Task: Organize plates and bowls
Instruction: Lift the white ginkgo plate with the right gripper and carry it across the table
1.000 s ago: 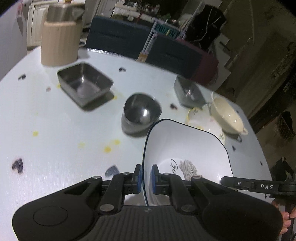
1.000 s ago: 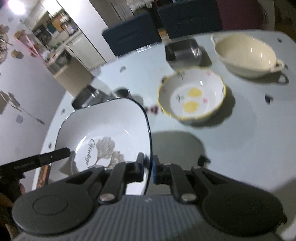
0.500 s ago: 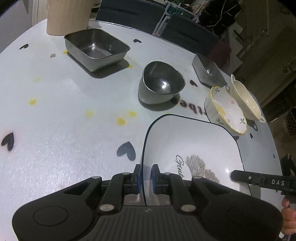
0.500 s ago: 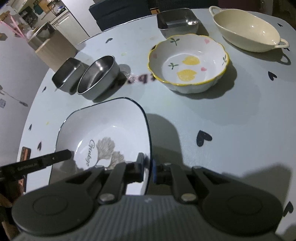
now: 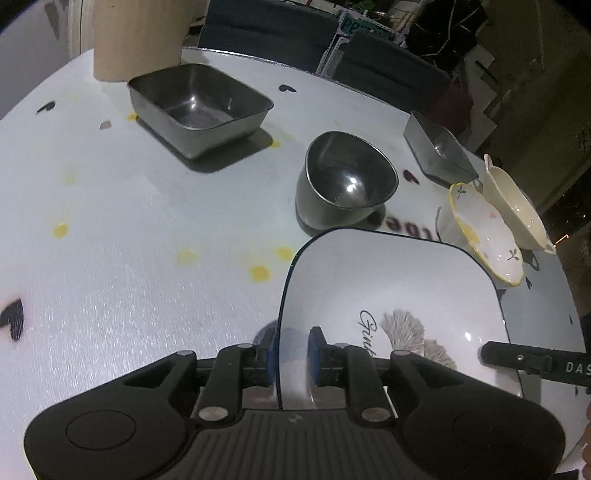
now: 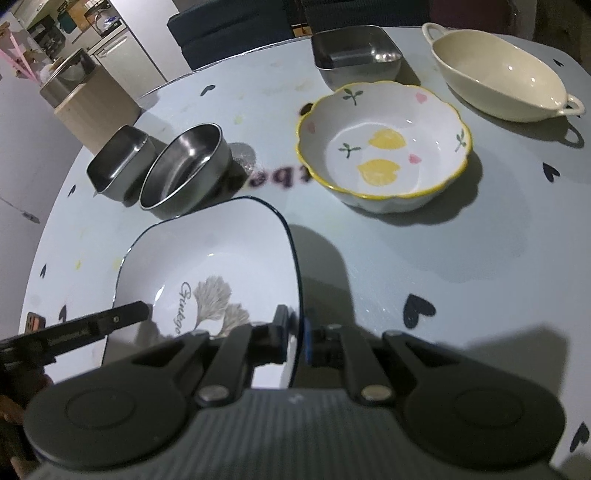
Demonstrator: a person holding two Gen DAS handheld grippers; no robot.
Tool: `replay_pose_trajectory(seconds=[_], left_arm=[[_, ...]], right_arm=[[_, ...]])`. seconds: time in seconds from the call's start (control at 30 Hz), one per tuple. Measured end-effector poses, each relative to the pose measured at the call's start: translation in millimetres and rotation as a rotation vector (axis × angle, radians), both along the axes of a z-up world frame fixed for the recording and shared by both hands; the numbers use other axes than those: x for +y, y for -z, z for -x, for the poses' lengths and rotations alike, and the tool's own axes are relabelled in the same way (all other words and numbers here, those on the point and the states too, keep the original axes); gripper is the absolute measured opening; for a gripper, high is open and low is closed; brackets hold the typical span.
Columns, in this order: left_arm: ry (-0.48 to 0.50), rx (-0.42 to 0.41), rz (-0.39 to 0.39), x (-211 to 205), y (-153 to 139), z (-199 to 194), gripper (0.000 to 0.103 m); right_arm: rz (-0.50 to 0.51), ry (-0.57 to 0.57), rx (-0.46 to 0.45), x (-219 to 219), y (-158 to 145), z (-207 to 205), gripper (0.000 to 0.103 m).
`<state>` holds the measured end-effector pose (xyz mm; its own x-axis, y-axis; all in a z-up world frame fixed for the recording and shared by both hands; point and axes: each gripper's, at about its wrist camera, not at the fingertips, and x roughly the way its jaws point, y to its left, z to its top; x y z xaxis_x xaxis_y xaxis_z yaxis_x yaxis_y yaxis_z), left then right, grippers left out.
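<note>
A white square plate with a dark rim and a leaf print lies low at the near side of the table; whether it rests on the table I cannot tell. My left gripper straddles the plate's left rim. Its jaws are opening, and a gap shows between the right pad and the rim. My right gripper is shut on the right rim of the plate. Beyond the plate stand a round steel bowl and a floral bowl with a yellow rim.
A large square steel dish sits far left by a beige canister. A small square steel dish and a cream oval dish with handles stand at the back right. Dark chairs line the far edge.
Both grippers have come down toward the table with the plate between them. The left gripper's jaws have spread apart; the right gripper's grip looks the same.
</note>
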<state>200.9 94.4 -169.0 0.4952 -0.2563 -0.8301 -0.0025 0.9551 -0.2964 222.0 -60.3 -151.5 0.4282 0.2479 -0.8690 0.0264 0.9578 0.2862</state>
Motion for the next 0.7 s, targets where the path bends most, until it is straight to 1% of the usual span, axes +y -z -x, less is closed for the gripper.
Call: replay_pose_trajectory(seconds=[0.2, 0.33, 0.43, 0.5, 0.7], left_arm=[[0.015, -0.001, -0.018, -1.9, -1.1, -2.2, 0.021], [0.045, 0.003, -0.041, -5.3, -2.6, -2.0, 0.02], [0.059, 0.004, -0.056, -7.2, -3.2, -2.1, 0.02], [0.067, 0.006, -0.064, -7.9, -3.5, -2.4, 0.02], [0.07, 0.015, -0.06, -6.9, -3.5, -2.7, 0.02]], right_arm=[[0.022, -0.028, -0.006, 3.8, -0.2, -0.9, 0.01], [0.024, -0.033, 0.013, 1.0, 4.5, -2.8, 0.01], [0.061, -0.059, 0.02, 5.4, 6.7, -3.3, 0.012], [0.066, -0.06, 0.027, 5.7, 7.9, -3.9, 0.012], [0.068, -0.062, 0.029, 5.6, 6.7, -4.8, 0.012]])
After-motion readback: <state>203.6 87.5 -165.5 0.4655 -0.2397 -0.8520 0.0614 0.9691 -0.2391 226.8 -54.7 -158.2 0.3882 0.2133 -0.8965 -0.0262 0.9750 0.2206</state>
